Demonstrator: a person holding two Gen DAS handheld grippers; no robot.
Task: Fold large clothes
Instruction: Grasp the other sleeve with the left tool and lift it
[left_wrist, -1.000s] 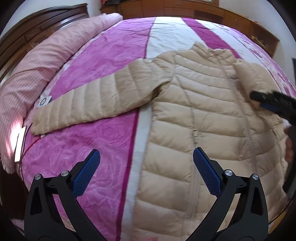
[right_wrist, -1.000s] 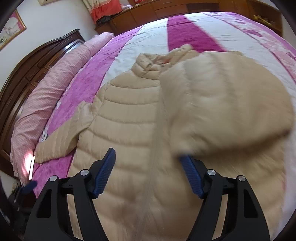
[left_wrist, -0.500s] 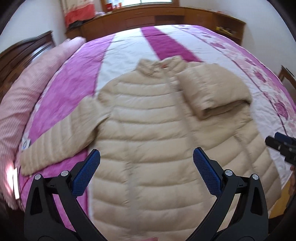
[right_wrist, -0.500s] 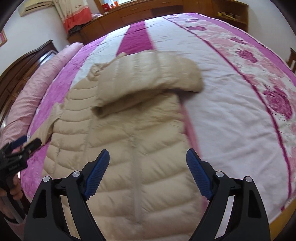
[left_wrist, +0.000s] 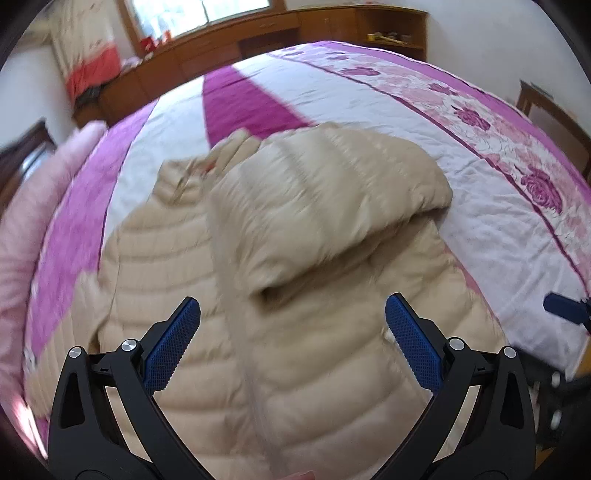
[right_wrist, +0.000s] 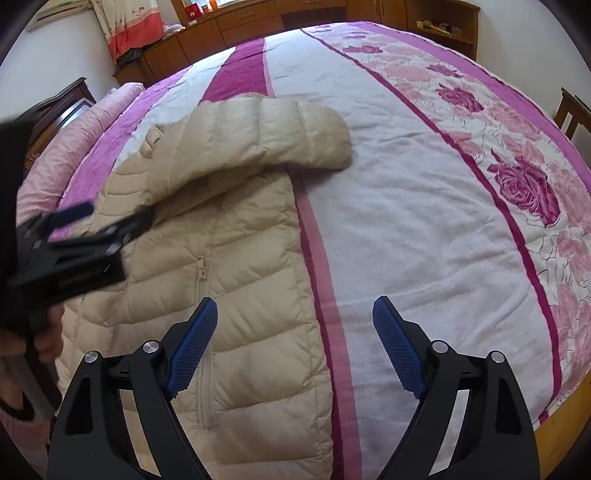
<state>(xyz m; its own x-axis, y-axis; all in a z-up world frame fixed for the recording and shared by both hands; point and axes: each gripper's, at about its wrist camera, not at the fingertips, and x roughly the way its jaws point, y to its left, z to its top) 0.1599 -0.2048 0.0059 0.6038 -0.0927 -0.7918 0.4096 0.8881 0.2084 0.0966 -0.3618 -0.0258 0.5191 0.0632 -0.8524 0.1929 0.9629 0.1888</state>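
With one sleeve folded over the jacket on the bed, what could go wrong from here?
1. The folded sleeve is puffy and lies loose, with its end sticking out past the jacket edge; it may spring back or slide off.
2. Both claws, the left claw and the right claw, are open and hold nothing, so any brush against the slippery fabric could undo the fold.

Bare quilt (right_wrist: 424, 229) lies open right of the jacket (right_wrist: 236, 258).

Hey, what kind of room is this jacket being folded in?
Most likely a home bedroom. The beige puffer jacket lies on a large bed with a pink and white floral quilt, a dark wooden headboard stands at one end, and low wooden cabinets run under a curtained window.
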